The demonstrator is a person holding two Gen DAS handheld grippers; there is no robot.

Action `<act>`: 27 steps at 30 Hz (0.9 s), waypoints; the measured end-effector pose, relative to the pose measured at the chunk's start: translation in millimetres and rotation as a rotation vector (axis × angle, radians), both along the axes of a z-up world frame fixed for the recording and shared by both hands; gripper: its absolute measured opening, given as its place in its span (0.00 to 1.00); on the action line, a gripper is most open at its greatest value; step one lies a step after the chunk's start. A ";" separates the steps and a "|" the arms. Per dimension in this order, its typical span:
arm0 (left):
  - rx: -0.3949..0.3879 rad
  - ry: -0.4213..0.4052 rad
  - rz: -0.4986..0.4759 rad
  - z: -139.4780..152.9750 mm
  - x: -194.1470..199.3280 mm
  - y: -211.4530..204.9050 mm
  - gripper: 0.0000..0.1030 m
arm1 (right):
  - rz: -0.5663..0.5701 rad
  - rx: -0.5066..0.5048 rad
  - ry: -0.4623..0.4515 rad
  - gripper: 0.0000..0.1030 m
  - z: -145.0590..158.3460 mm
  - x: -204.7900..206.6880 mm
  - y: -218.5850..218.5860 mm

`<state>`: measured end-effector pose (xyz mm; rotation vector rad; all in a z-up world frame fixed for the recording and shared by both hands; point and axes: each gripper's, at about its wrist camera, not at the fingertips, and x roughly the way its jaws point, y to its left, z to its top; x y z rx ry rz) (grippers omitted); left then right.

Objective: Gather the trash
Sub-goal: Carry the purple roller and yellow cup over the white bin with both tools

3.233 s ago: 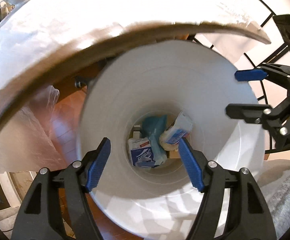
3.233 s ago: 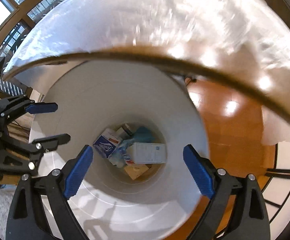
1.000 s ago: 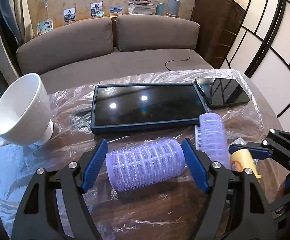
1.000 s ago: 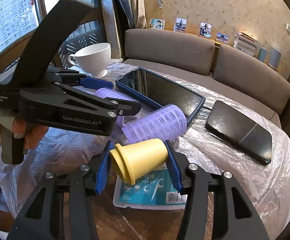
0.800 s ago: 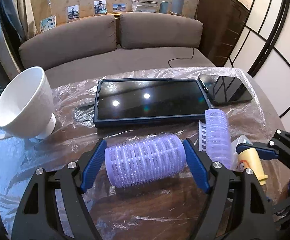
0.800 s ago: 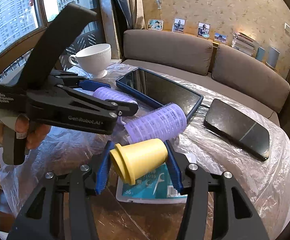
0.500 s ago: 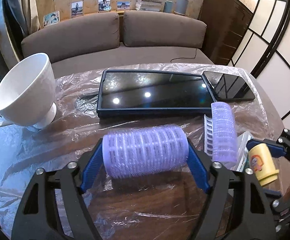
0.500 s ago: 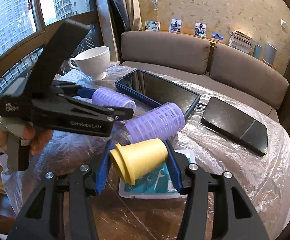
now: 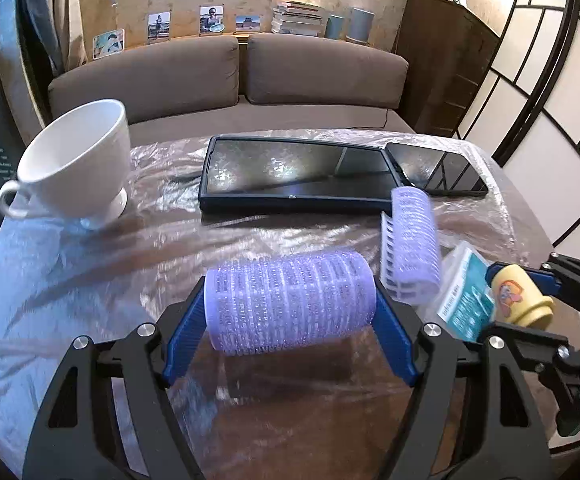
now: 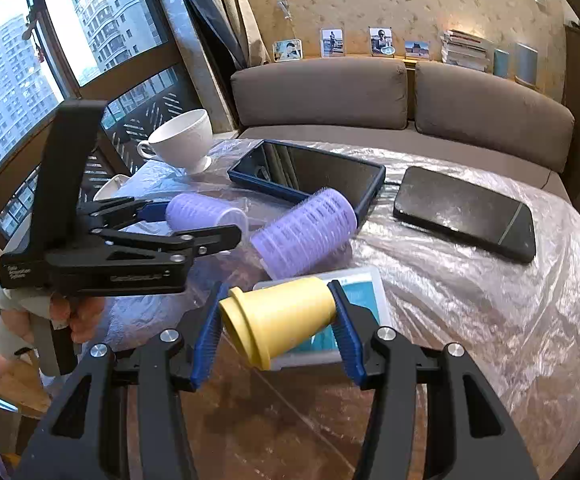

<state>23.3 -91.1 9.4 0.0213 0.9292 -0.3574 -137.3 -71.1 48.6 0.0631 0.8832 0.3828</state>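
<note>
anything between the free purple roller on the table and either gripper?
Both are occupied: left hand-held gripper clamps a purple roller, right hand-held gripper a yellow cup. The free roller lies exposed, nothing covering it.

Both black claws (image 9: 290, 344) (image 10: 278, 336) carry ribbed blue pads, silver screws and faint white lettering.

Both wrist views look down, close, sharing the table (image 9: 90, 280).
</note>
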 end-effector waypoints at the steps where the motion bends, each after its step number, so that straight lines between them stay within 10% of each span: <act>1: -0.003 0.000 0.002 1.3 -2.8 0.0 0.75 | -0.003 0.005 0.003 0.49 0.2 -2.0 -0.7; 27: -0.071 0.061 0.032 1.6 -102.5 6.8 0.75 | -0.033 0.056 0.093 0.49 -9.5 -73.0 -1.7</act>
